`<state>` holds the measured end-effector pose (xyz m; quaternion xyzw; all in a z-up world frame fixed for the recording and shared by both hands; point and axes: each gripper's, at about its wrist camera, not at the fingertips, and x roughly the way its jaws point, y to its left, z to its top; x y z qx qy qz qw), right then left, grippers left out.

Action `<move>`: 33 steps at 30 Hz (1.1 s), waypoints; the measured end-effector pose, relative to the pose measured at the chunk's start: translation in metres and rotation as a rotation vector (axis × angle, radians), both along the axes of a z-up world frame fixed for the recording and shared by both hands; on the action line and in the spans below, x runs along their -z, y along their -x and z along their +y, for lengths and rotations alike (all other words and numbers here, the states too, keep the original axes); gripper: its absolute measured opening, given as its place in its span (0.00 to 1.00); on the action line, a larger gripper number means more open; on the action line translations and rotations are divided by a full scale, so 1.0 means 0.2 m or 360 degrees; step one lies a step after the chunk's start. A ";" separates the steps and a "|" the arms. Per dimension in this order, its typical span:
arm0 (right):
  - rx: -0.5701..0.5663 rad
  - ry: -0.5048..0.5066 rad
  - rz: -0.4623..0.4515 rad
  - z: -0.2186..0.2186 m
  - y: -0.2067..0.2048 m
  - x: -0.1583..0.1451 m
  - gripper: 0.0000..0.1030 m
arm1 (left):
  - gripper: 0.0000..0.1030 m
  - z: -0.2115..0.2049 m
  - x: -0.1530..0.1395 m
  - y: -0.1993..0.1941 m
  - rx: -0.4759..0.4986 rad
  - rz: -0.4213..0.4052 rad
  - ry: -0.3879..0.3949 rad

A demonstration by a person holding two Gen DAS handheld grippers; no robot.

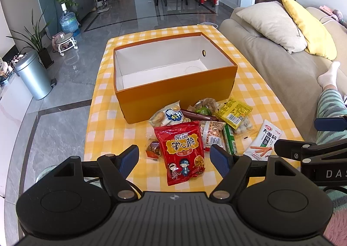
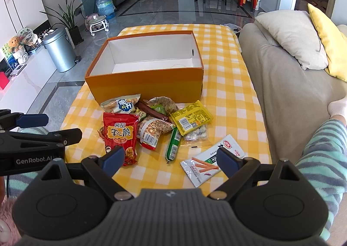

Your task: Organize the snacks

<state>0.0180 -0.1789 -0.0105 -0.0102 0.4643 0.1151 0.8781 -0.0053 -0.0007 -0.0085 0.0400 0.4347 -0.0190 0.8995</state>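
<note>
An empty orange box (image 1: 173, 92) (image 2: 147, 85) with a white inside stands on the yellow checked table (image 1: 104, 137) (image 2: 227, 98). A heap of snack packets lies in front of it: a red packet (image 1: 181, 148) (image 2: 120, 135), a yellow packet (image 1: 234, 113) (image 2: 190, 118), a green stick (image 1: 229, 142) (image 2: 173, 146) and a white packet (image 1: 263, 139) (image 2: 208, 161). My left gripper (image 1: 174, 160) is open above the red packet's near end. My right gripper (image 2: 170, 160) is open, its right finger over the white packet.
A beige sofa (image 1: 271, 55) (image 2: 282, 77) with grey and yellow cushions runs along the table's right side. A person's striped leg (image 2: 321, 155) is at the right. A metal bin (image 1: 32, 74) (image 2: 58, 51) and plants stand on the floor at the left.
</note>
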 end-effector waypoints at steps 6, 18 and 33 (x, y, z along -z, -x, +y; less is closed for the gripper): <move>-0.0003 0.0004 0.0003 0.01 0.00 0.00 0.86 | 0.85 0.00 0.00 0.00 -0.0001 0.0003 0.0002; -0.0007 0.0006 0.0003 0.01 0.00 0.00 0.89 | 0.85 0.00 0.00 0.00 0.0000 0.0004 0.0005; -0.0030 0.0014 0.0005 0.01 -0.01 0.00 0.89 | 0.85 0.00 0.03 -0.02 0.0000 0.0006 0.0010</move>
